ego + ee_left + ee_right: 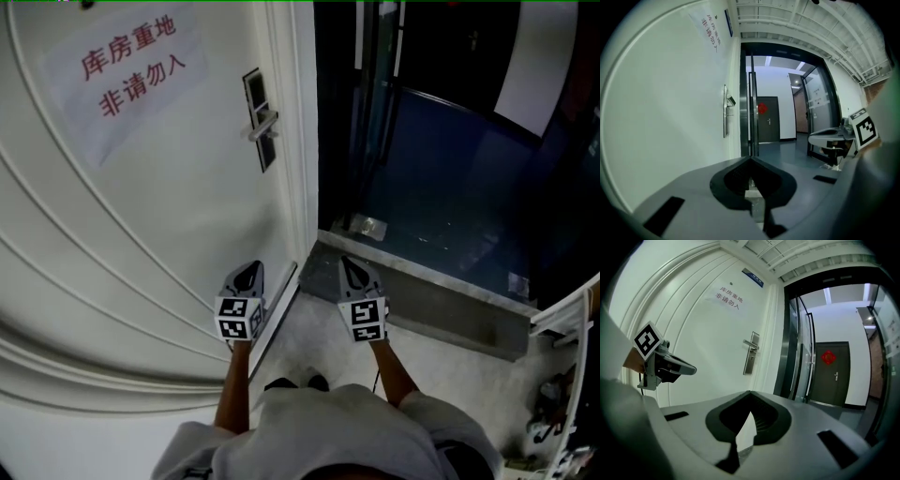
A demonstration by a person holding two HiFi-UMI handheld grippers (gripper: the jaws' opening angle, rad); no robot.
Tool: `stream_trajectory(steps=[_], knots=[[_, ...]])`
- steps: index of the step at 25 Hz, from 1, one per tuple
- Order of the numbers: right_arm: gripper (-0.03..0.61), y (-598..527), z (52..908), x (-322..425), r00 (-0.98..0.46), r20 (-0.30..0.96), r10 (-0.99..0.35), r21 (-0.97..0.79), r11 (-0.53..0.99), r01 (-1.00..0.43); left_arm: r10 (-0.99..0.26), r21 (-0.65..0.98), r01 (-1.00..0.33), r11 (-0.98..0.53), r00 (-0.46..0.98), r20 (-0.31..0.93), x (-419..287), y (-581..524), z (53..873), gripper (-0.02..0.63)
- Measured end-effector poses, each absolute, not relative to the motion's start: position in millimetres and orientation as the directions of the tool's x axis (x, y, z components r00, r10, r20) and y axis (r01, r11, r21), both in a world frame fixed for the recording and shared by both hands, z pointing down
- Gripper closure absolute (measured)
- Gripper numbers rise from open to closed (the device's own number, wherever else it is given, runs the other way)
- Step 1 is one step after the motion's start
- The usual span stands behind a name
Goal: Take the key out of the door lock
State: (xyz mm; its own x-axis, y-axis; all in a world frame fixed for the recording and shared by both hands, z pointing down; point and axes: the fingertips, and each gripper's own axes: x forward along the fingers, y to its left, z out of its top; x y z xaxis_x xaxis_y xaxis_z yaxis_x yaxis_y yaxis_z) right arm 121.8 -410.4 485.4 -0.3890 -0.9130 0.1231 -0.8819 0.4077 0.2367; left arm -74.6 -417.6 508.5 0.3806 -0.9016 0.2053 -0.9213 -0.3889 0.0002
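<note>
Two grippers: the left gripper [249,269] and the right gripper [352,263] are hanging low in the centre of the head view. They are side by side but apart, and both are pointing towards the top of the frame.
Left gripper: its jaws are meeting at the tips and holding nothing.
Right gripper: its jaws are pressing together and are likewise empty.
Door: a white door [169,206] is filling the left half of the head view, with its edge running down the middle of the frame.
Lock plate: a dark lock plate [260,117] with a silver handle [264,125] is sitting in the upper middle of the frame, near the door's edge and well apart from both grippers.
Key: it is not showing clearly in any view (the plate is too small to tell a key from the metalwork).
Sign: a paper sign [127,70] with red characters is sticking to the door at the upper left.
Threshold: a grey threshold [422,281] is crossing the frame just above the right gripper, with a dark blue floor [441,197] lying beyond it at the upper right.
Far door: a dark far door [834,376] bearing a red ornament [828,357] is standing at the right of the right gripper view.
</note>
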Motion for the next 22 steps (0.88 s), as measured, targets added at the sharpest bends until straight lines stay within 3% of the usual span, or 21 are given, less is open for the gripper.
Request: stream_trajectory(steps=[10, 22], knots=[[0.555, -459.1, 498.1, 106.7, -0.421, 0.147, -0.895, 0.233, 0.445, -0.864, -0.899, 0.009, -0.925, -0.380, 0.372, 0.230, -75.9, -464.2, 524.3, 0.595], [0.554, -575.6, 492.3, 93.1, -0.381, 0.138, -0.914, 0.263, 0.404, -0.876, -0.859, 0.022, -0.881, -0.473, 0.466, 0.212, -61.3, -587.1, 521.2, 0.595]])
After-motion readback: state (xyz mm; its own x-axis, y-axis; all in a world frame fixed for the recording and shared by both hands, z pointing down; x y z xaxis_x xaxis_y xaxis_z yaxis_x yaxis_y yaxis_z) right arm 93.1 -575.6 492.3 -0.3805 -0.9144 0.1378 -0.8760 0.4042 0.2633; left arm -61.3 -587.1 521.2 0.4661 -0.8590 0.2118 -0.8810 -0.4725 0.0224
